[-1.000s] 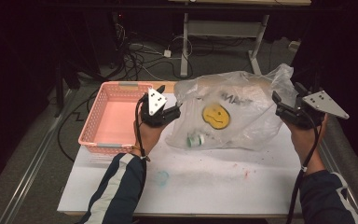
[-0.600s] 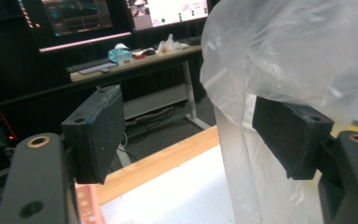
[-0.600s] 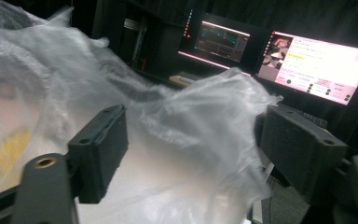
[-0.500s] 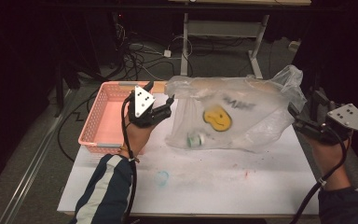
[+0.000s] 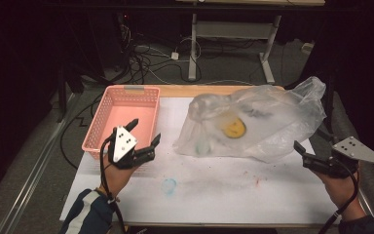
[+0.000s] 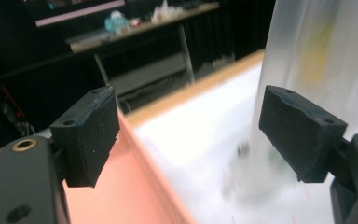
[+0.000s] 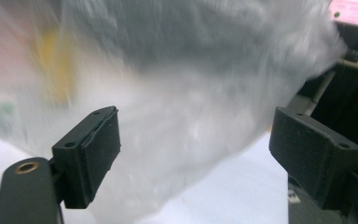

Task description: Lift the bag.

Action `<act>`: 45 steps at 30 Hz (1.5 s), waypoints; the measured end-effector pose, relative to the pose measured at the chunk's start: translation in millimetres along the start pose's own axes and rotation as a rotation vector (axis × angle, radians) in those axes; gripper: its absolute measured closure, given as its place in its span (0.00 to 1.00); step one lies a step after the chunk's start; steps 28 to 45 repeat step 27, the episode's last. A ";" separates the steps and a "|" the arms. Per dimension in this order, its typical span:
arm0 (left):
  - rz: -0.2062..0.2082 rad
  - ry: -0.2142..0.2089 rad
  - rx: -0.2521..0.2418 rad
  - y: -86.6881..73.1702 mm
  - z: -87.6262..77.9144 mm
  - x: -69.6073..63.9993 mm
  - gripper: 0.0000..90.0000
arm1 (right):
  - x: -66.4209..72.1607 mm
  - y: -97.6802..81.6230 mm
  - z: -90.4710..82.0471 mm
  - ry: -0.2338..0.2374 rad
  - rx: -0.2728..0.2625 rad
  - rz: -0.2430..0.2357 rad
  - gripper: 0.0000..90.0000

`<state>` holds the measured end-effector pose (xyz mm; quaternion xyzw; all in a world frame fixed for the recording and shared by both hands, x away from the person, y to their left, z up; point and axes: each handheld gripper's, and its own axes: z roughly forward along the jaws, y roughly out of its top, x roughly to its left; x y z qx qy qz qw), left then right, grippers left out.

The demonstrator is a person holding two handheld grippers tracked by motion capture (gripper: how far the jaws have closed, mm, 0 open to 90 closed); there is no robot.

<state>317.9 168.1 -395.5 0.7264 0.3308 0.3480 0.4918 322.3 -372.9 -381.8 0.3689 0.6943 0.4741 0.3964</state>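
**Both grippers off the bag, jaws spread**

The clear plastic bag [image 5: 258, 124] lies on the white desk [image 5: 214, 190], right of the middle, puffed up and crumpled. A yellow round thing [image 5: 234, 127] and a small greenish thing [image 5: 200, 145] show through its film, both blurred.

The left gripper [image 5: 143, 136] is held at the near right corner of the pink basket [image 5: 121, 119], apart from the bag. Its jaws have just been opening and stand wide, with nothing between them. In the left gripper view the basket's pink rim [image 6: 154, 163] runs below the jaws and the bag [image 6: 321, 51] stands at the right, behind the right-hand jaw.

The right gripper [image 5: 304, 153] is held by the desk's right edge, just beside the bag's near right corner. Its jaws have also just been opening and are spread wide; no film is pinched. In the right gripper view the bag [image 7: 191, 79] looms ahead of the jaws, blurred.

A faint bluish smear [image 5: 169, 185] marks the desk near the front.
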 end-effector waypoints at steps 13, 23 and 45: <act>0.070 -0.012 0.120 -37.6 -15.8 -8.4 0.16 | 9.7 -23.3 -15.2 0.018 0.030 -0.032 0.18; 0.083 -0.023 0.123 -35.1 -12.9 -10.6 0.16 | 6.0 -24.8 -16.6 0.008 0.028 -0.024 0.18; 0.084 -0.023 0.123 -34.4 -11.7 -10.3 0.16 | 3.9 -25.8 -17.4 0.001 0.030 -0.026 0.18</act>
